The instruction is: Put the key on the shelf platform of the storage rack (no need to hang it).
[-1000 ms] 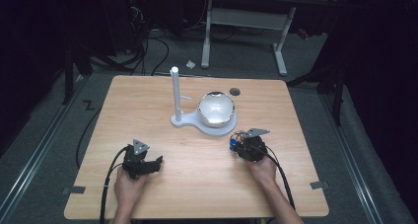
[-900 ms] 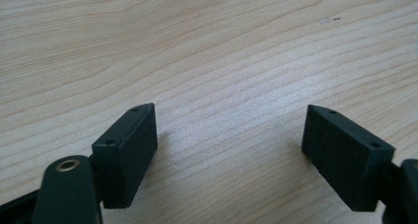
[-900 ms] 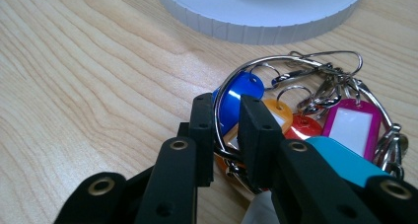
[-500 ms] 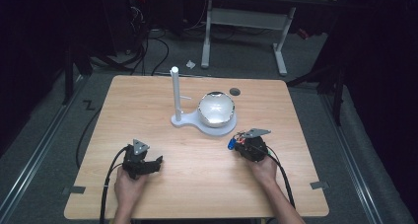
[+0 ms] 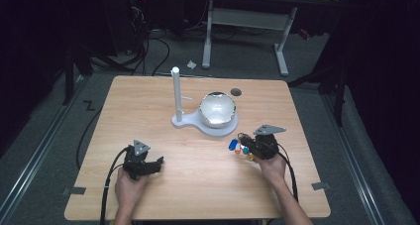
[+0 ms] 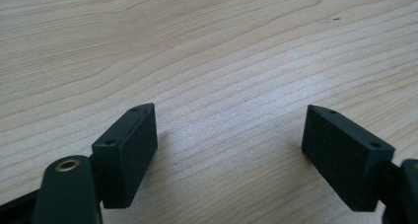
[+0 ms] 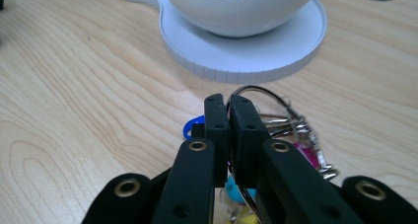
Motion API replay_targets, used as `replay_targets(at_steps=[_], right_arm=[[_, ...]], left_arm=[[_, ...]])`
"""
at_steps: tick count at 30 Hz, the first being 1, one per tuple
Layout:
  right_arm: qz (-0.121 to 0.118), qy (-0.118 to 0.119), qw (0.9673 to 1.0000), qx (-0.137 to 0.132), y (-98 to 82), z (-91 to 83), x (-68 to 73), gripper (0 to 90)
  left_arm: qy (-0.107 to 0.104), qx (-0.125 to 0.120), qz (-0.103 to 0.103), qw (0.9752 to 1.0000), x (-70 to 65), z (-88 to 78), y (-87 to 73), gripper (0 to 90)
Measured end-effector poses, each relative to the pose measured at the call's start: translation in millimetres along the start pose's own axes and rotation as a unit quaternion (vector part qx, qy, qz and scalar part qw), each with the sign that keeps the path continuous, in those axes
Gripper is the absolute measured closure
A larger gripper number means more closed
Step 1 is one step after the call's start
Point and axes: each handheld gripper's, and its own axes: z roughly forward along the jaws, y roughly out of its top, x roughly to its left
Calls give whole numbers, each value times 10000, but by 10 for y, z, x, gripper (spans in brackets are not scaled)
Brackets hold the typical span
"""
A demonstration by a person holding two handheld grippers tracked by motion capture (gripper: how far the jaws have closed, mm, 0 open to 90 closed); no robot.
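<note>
Two jaws of the right gripper clamp the key ring, white stand lying just beyond; left gripper gapes empty.

each tool is matte black: the left tool and right tool carry a grey three-cornered plate, brass-ringed screw holes, block-shaped pads and a trailing black cable. forearms are bare.

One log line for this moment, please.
right gripper: shut on key ring | left gripper: open, nothing between | stand: beyond
</note>
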Motion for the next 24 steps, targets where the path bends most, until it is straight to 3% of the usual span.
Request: replay_targets(at_steps=[11, 24], right_arm=[[-135, -229, 9994, -218, 189, -245, -48, 881], [-134, -116, 9982, -576, 417, -532, -121, 881]], left_arm=[[1, 0, -1, 10000, 0, 0, 0, 218], [2, 0, 0, 10000, 0, 0, 0, 218]])
